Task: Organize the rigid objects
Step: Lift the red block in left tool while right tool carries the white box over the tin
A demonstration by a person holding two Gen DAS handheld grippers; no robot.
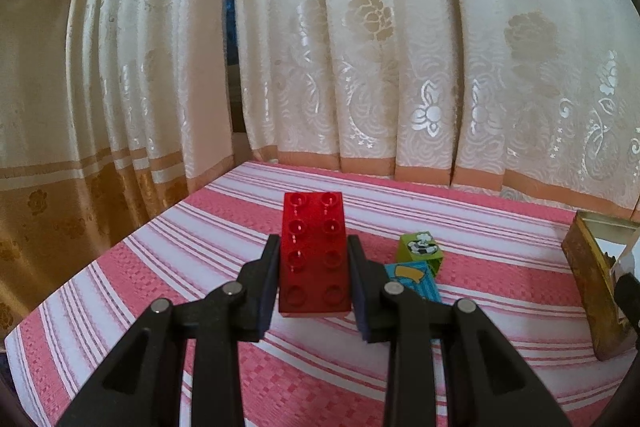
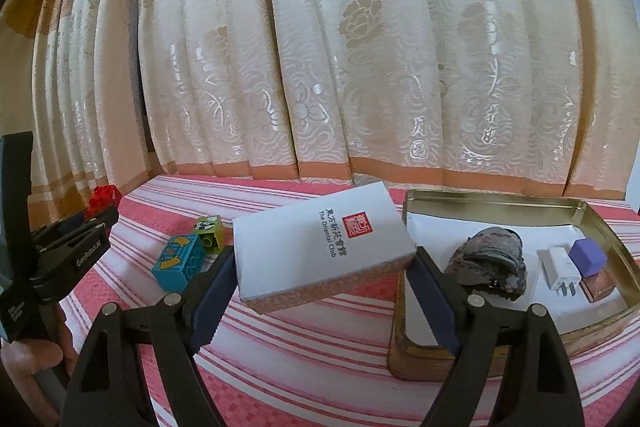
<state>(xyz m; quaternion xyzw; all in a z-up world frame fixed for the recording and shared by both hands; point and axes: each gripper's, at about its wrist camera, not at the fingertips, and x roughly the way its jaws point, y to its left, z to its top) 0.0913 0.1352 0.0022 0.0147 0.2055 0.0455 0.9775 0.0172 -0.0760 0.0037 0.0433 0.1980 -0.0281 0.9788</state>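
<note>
My left gripper [image 1: 314, 247] is shut on a red studded brick [image 1: 314, 251] and holds it above the striped cloth; it also shows at the far left of the right wrist view [image 2: 96, 215]. My right gripper [image 2: 322, 259] is shut on a white box printed "The Oriental Club" [image 2: 320, 247], held tilted above the cloth, left of the open gold tin [image 2: 480, 199]. A green brick [image 1: 420, 247] and a blue brick [image 1: 414, 281] lie on the cloth right of the left gripper, also in the right wrist view, green brick [image 2: 210, 231], blue brick [image 2: 180, 261].
The tin [image 1: 588, 267] holds a dark rock [image 2: 486, 261], a white charger [image 2: 558, 269], a purple block [image 2: 588, 257] and a pink block [image 2: 598, 287]. Cream curtains [image 2: 360, 47] hang right behind the table [image 2: 300, 347]. The table's left edge drops off near the left gripper.
</note>
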